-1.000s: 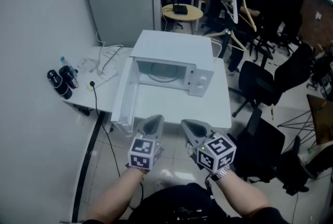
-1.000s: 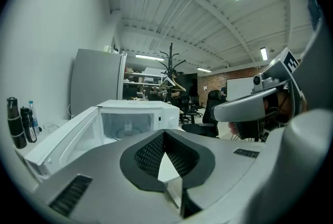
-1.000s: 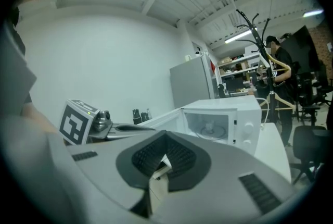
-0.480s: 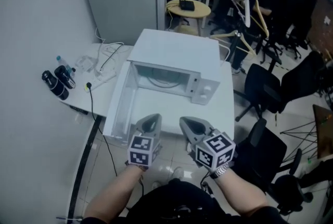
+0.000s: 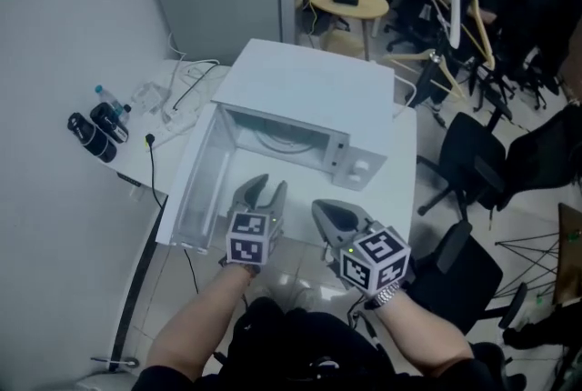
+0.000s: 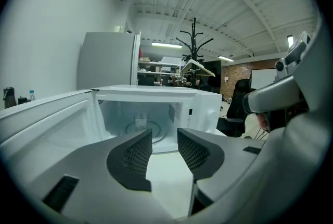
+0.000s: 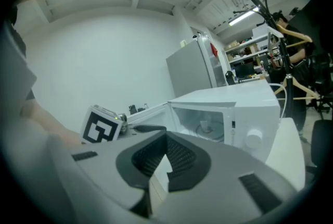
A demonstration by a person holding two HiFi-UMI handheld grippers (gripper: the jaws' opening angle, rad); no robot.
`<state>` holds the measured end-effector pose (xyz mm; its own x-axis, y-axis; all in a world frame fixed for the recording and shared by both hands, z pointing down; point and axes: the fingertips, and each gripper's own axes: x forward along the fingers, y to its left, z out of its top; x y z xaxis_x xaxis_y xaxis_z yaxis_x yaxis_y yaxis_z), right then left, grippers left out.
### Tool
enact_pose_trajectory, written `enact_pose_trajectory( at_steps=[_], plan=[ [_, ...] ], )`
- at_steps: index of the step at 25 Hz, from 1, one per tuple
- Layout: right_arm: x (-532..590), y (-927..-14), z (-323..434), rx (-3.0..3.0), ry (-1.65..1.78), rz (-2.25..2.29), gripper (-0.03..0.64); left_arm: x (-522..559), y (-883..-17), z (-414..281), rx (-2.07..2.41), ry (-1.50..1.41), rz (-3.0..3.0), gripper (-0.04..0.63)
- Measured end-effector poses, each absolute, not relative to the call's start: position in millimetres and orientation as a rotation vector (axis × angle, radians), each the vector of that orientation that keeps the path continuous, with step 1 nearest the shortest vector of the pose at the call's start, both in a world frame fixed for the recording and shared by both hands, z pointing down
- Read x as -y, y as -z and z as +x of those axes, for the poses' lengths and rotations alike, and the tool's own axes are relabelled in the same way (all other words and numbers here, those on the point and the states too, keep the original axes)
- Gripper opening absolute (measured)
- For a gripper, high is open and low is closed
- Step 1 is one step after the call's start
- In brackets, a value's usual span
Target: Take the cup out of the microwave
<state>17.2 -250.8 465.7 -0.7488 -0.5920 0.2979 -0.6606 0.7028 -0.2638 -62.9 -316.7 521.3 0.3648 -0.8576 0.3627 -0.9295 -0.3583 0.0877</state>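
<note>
White table (image 5: pixel 406 153), open microwave (image 5: pixel 309 89): left gripper (image 5: pixel 270 189), jaws opening, empty, faces the cup (image 6: pixel 140 123); right gripper (image 5: pixel 329 215) pressed together. A narrow spread could topple it.

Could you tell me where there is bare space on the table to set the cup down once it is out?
The white table is bare in front of the microwave, between its open door and the right edge. Left of the door it is crowded: cables and bottles along the wall.
</note>
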Motion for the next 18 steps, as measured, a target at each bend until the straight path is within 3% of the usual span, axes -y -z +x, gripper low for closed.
enact_pose_trajectory(
  at_steps=[11,18],
  plan=[
    [296,-495,19,2.659,-0.615,1.032,0.011,424,-564,-67,1.633,-0.45,2.311,0.299],
    [324,-513,-5,2.616,-0.634,1.025,0.011,483,-599,-71,1.589,-0.47,2.301,0.311]
  ],
)
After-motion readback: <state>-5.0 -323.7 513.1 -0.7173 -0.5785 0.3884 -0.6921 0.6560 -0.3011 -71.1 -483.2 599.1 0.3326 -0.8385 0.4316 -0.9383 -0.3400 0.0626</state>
